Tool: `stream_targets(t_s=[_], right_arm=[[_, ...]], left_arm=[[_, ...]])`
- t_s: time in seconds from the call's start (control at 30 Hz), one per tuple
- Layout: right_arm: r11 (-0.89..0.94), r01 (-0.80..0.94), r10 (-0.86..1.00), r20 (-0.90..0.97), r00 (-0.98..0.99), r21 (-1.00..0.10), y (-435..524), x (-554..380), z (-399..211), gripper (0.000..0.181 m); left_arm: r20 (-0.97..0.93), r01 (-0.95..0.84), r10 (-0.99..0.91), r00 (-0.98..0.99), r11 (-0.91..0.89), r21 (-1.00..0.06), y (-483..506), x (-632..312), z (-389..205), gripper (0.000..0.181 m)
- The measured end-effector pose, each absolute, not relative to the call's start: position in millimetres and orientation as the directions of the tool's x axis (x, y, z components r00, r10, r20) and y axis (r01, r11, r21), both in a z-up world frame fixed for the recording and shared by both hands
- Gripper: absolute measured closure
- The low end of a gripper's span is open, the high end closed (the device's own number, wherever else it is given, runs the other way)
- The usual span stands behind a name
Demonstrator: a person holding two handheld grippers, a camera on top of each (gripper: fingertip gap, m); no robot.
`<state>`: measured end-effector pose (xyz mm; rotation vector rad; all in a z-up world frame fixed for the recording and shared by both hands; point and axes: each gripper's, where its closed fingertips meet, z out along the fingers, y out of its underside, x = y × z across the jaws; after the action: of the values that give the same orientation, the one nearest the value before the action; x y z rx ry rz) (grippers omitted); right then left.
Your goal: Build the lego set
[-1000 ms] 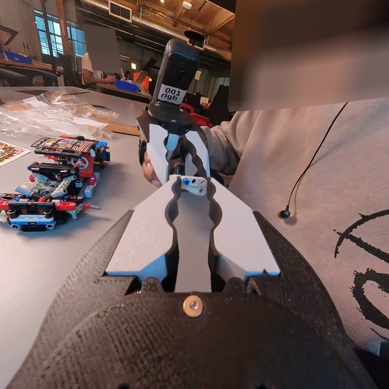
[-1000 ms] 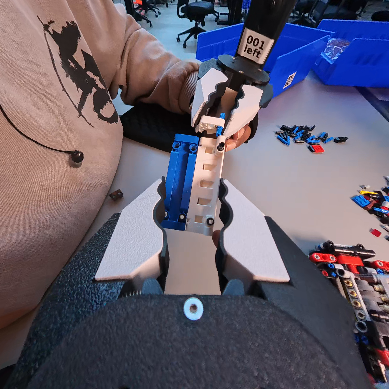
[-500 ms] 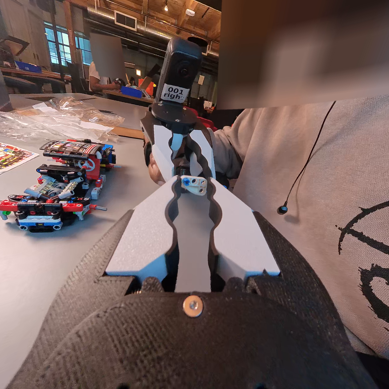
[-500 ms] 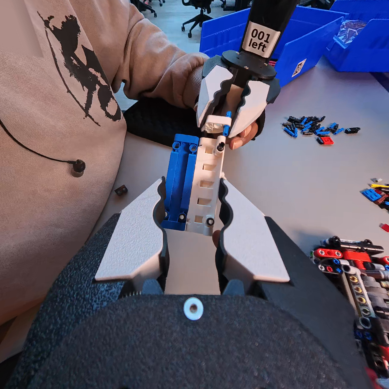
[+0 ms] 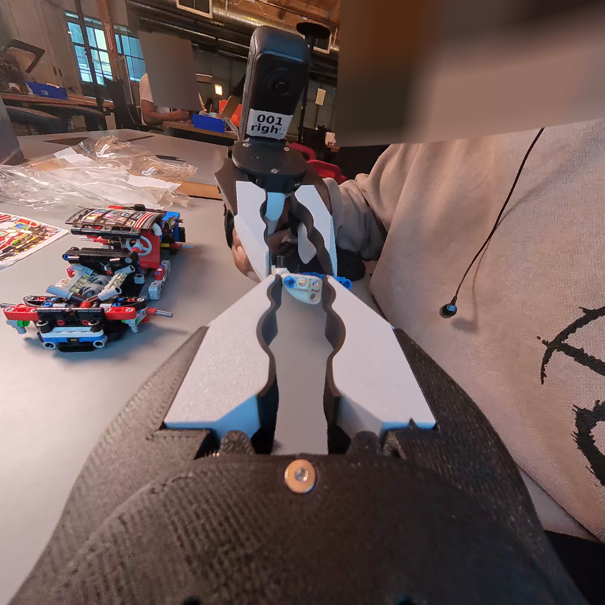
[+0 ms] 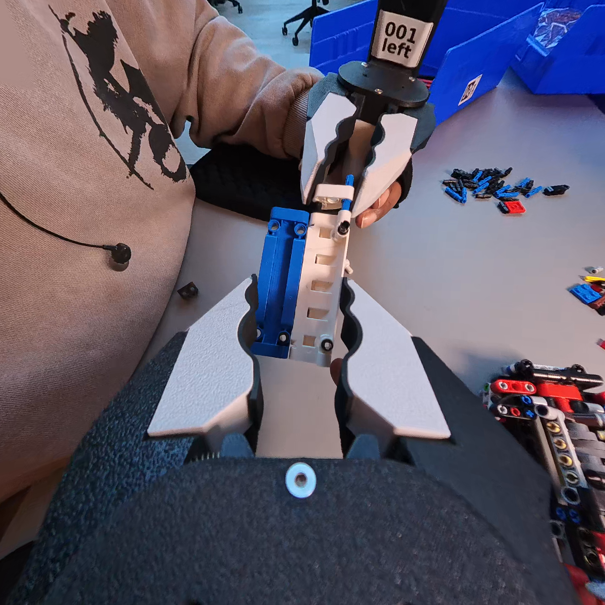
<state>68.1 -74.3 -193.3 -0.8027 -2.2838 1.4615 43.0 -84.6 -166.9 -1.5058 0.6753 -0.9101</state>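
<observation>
Two grippers [image 6: 298, 294] [image 5: 302, 289], one part-built car [image 5: 98, 275], two blue bins [image 6: 491, 59], one pin pile [image 6: 484, 186].

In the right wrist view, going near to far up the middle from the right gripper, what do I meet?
right gripper → blue and white panel assembly → small white connector with blue pin → left gripper → blue bins.

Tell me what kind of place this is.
Probably a shared workshop or lab: exposed ceiling ducts, long workbenches, blue parts bins and rolling office chairs.
</observation>
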Motion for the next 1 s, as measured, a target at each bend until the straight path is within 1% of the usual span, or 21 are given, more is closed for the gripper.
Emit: stream_targets(t_s=[0.13,0.23,0.63,0.77,0.83,1.0], right_arm=[[0.367,0.311,0.611,-0.025,-0.791,-0.877,-75,67,-201,0.133],[0.329,0.309,0.609,-0.049,-0.792,-0.892,-75,67,-197,0.133],[0.322,0.283,0.600,-0.037,-0.800,-0.903,-76,69,-194,0.133],[0.276,0.263,0.591,-0.053,-0.805,-0.925,-77,70,-188,0.134],[0.264,0.256,0.585,-0.057,-0.809,-0.930,-79,70,-188,0.134],[0.117,0.237,0.555,-0.134,-0.821,-0.964,-80,72,-177,0.135]], left_arm=[[0.155,0.070,-0.834,0.530,-0.139,-0.988,-85,44,-168,0.159],[0.148,0.050,-0.828,0.540,-0.144,-0.988,-85,42,-170,0.159],[0.155,0.029,-0.827,0.540,-0.166,-0.986,-88,44,-175,0.159],[0.145,0.012,-0.826,0.545,-0.165,-0.986,-88,44,-180,0.158],[0.171,0.081,-0.835,0.522,-0.151,-0.985,-91,45,-171,0.159],[0.164,0.107,-0.843,0.513,-0.126,-0.986,-91,46,-163,0.159]])
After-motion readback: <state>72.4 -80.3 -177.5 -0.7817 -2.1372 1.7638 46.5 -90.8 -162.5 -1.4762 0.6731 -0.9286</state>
